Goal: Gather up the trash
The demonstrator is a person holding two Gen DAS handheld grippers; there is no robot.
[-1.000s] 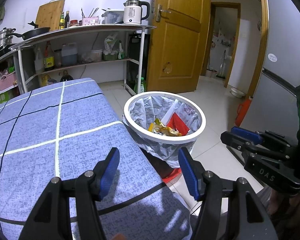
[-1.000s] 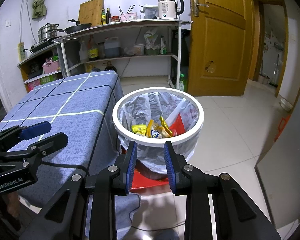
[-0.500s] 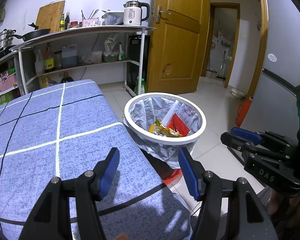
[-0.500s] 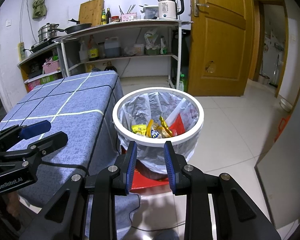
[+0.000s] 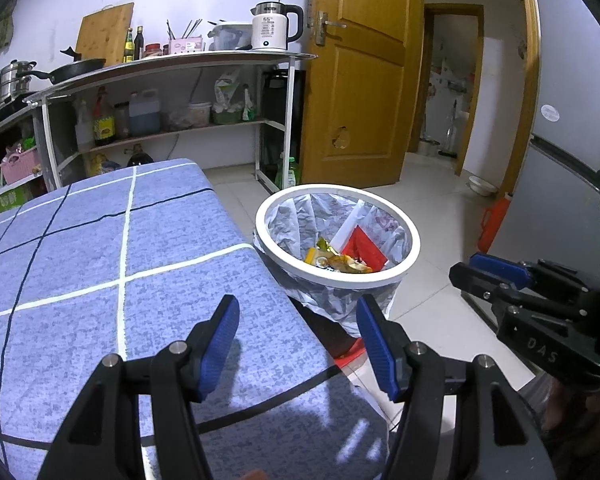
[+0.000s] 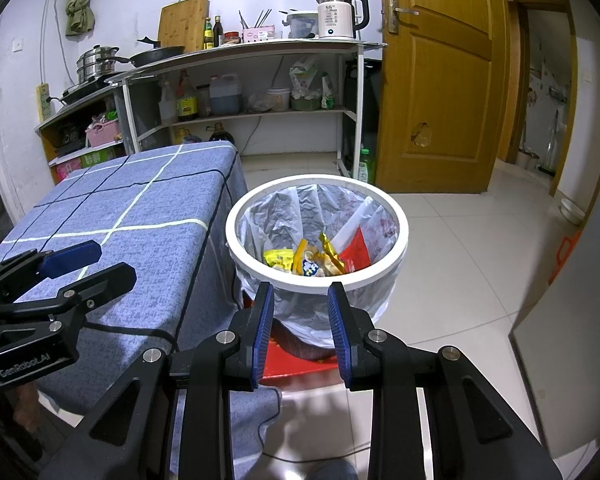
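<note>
trash [image 6: 314, 262] in bin [image 6: 240, 220] beside blue-clothed table [image 5: 80, 260]

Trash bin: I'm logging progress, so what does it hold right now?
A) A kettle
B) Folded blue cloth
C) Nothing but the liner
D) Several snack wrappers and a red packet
D: in the right wrist view the trash bin holds yellow wrappers and a red packet on its liner.

Your left tongs [image 5: 298, 344] and right tongs [image 6: 300, 320] are black, with blue ribbed pads [image 6: 262, 334] and silver screws [image 6: 222, 337].
</note>
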